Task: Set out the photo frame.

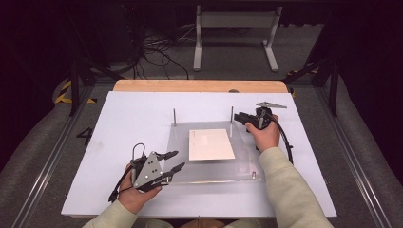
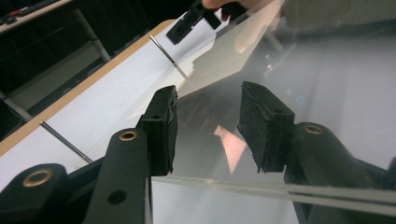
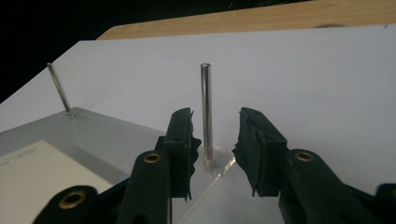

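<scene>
On the white tabletop (image 1: 119, 123), a clear acrylic plate (image 1: 247, 159) lies flat with a cream sheet of paper (image 1: 211, 144) at its middle and thin metal pins standing at its far corners. The left claw (image 1: 175, 160) reaches over the plate's near left edge; in the left gripper view its jaws stand one on each side of that edge, but whether the pads press on it cannot be told. The right claw (image 1: 240, 117) is at the far right corner, released, its jaws apart on either side of the upright pin (image 3: 207, 114) without touching it. The plate looks stiff, smooth and slippery, probably with some weight, and liable to scratch or chip at a corner; a pinch across its bare edge, away from the pins, appears the surest hold. The paper looks light and apt to slide. No brand, label or readable writing can be made out on the plate, paper or claws.
</scene>
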The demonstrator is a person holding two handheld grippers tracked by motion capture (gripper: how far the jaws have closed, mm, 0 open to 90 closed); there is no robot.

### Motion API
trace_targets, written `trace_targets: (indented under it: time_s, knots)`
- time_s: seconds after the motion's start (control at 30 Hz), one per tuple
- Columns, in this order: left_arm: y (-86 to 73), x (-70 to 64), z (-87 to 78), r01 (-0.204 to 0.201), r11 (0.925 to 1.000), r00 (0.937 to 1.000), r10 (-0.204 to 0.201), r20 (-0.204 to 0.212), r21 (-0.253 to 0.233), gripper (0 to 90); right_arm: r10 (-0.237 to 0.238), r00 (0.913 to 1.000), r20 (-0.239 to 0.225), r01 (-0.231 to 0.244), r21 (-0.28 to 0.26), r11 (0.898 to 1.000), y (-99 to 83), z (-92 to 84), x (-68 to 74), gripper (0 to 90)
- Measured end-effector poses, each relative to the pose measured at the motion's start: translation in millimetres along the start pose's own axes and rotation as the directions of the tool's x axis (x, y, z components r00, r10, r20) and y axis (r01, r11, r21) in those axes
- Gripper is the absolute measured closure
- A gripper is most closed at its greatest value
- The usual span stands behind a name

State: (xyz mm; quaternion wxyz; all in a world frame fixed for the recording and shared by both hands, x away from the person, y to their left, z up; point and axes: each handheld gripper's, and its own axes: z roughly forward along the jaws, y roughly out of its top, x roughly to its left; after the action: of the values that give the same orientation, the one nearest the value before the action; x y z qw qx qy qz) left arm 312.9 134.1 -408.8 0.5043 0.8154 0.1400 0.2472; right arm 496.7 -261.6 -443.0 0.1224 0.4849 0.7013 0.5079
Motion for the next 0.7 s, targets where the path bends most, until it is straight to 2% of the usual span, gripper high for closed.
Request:
trace_targets:
  time_s: [0.13, 0.27, 0.3, 0.4, 0.47, 0.6, 0.7]
  knots:
    - [1.2, 3.7, -0.5, 0.031, 0.9995, 0.9995, -0.031, 0.005, 0.011, 53.1, -0.079, 0.9968, -0.011, 0.079, 0.006, 0.997, -0.2, -24.2, 7.7, 66.5]
    - [0.5, 9.9, -2.4, 0.053, 0.9985, 0.9986, -0.053, 0.000, 0.015, 51.8, -0.127, 0.9886, -0.081, 0.126, -0.021, 0.992, -4.5, -53.6, 19.9, 61.8]
    - [0.6, 10.6, -2.6, 0.055, 0.9984, 0.9985, -0.055, 0.001, 0.015, 51.5, -0.153, 0.9832, -0.099, 0.151, -0.030, 0.988, -6.5, -63.9, 24.2, 61.7]
    - [2.3, 12.0, -3.1, 0.054, 0.9983, 0.9986, -0.054, 0.002, 0.020, 51.4, -0.222, 0.9680, -0.117, 0.215, -0.068, 0.974, -11.6, -87.5, 33.4, 60.3]
    - [3.5, 12.5, -3.4, 0.055, 0.9983, 0.9984, -0.055, 0.006, 0.020, 51.4, -0.242, 0.9628, -0.120, 0.234, -0.078, 0.969, -16.2, -104.0, 39.8, 59.0]
    - [7.2, 15.1, -4.1, 0.063, 0.9975, 0.9980, -0.063, 0.005, 0.031, 51.4, -0.302, 0.9459, -0.120, 0.287, -0.123, 0.950, -24.4, -131.5, 51.4, 57.1]
    - [10.5, 17.9, -4.8, 0.074, 0.9965, 0.9972, -0.074, 0.005, 0.040, 51.4, -0.343, 0.9329, -0.109, 0.329, -0.130, 0.935, -28.4, -148.4, 59.0, 55.1]
